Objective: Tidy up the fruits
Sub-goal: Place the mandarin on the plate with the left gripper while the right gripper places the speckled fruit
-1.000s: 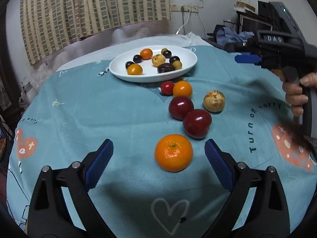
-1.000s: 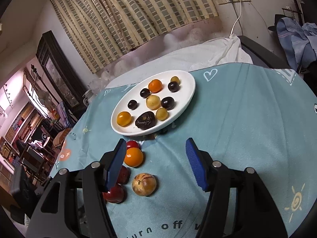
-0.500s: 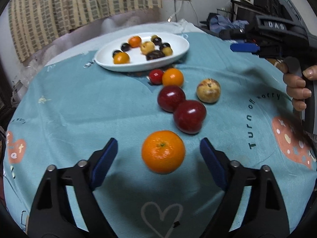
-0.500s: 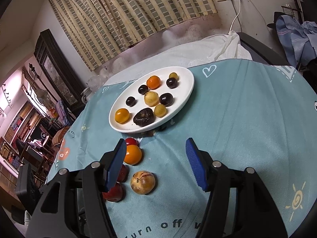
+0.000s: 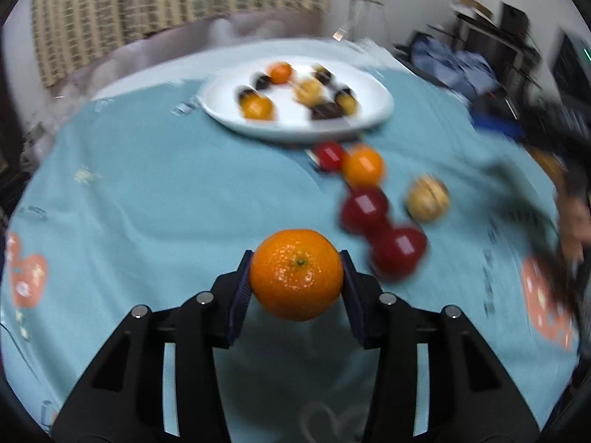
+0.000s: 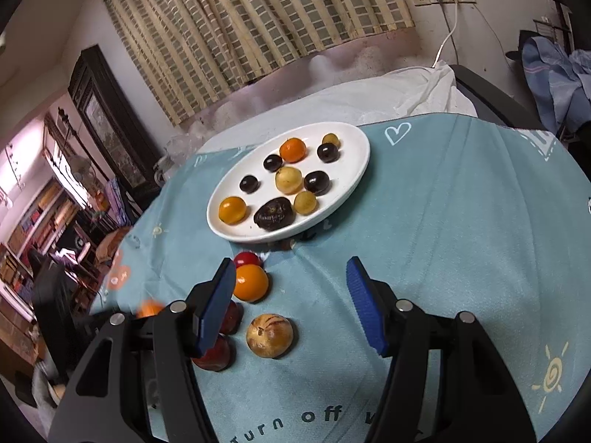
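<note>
My left gripper [image 5: 295, 277] is shut on a large orange [image 5: 296, 274] and holds it above the teal tablecloth; the view is blurred by motion. Beyond it lie two dark red fruits [image 5: 399, 251], a tan fruit [image 5: 427, 199], a small orange [image 5: 362, 167] and a small red fruit [image 5: 330, 155]. A white plate [image 5: 373, 110] with several small fruits sits at the back. My right gripper [image 6: 291, 304] is open and empty above the cloth, over the tan fruit [image 6: 270, 335] and beside the small orange [image 6: 251, 282]. The plate [image 6: 354, 170] lies ahead of it.
The round table is covered by a teal cloth [image 6: 443, 240]. A striped curtain [image 6: 258, 18] and a white cloth bundle [image 6: 406, 92] are behind it. Dark furniture and shelves stand at the left [image 6: 55, 258]. Clothes lie on a chair at the right [image 6: 554, 74].
My left gripper has closed on the large orange and lifted it off the cloth, moving fast. The right gripper stays open and has hardly moved.
</note>
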Demonstrator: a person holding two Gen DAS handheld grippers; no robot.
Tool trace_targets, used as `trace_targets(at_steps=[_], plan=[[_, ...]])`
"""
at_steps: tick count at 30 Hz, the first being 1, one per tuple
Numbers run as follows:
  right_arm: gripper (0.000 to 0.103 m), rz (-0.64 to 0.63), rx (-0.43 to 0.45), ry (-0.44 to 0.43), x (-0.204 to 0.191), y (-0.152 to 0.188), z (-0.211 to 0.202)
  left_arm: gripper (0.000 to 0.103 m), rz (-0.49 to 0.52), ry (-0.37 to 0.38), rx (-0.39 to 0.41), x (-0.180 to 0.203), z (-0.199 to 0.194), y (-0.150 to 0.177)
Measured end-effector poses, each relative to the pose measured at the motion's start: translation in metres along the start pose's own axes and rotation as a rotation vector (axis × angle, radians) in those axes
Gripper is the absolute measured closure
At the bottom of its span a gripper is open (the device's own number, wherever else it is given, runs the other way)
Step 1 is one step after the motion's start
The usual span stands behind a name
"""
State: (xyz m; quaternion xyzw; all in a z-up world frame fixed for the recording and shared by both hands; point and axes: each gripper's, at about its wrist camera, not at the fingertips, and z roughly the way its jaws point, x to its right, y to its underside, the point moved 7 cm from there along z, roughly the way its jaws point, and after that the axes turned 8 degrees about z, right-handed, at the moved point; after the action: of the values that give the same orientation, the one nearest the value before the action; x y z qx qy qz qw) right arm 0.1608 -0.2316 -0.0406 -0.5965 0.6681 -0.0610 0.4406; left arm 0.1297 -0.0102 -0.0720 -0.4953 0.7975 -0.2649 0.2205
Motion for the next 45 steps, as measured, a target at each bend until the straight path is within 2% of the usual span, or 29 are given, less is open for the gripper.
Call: trace_targets(at_steps=[4,8,14,20,30,35,36,45], plan=[[0.041,-0.052,-0.046,0.025,-0.002,0.008,0.008,0.057,-0.037,-0.096,0.033,-0.022,0.011,-0.035],[0.041,-0.135,-0.059,0.059,-0.009,0.015,0.013,0.057,-0.110,-0.068,0.046,-0.027,0.030,-0.042],[0.042,-0.322,-0.087,0.111,-0.029,0.040,0.025,0.057,-0.121,-0.046,0.003,-0.028,0.046,-0.026],[0.051,-0.485,-0.151,0.163,-0.039,0.071,0.042,0.057,-0.134,-0.014,-0.013,-0.028,0.054,-0.020],[0.057,-0.492,-0.174,0.195,-0.034,0.080,0.055,0.057,-0.143,-0.006,-0.026,-0.028,0.061,-0.015],[0.058,-0.479,-0.176,0.189,-0.033,0.080,0.057,0.054,-0.117,-0.030,-0.028,-0.025,0.062,-0.016],[0.061,-0.478,-0.175,0.183,-0.034,0.080,0.057,0.054,-0.117,-0.029,-0.027,-0.025,0.061,-0.016],[0.064,-0.439,-0.147,0.159,-0.031,0.070,0.052,0.057,-0.158,0.006,-0.001,-0.028,0.059,-0.017]])
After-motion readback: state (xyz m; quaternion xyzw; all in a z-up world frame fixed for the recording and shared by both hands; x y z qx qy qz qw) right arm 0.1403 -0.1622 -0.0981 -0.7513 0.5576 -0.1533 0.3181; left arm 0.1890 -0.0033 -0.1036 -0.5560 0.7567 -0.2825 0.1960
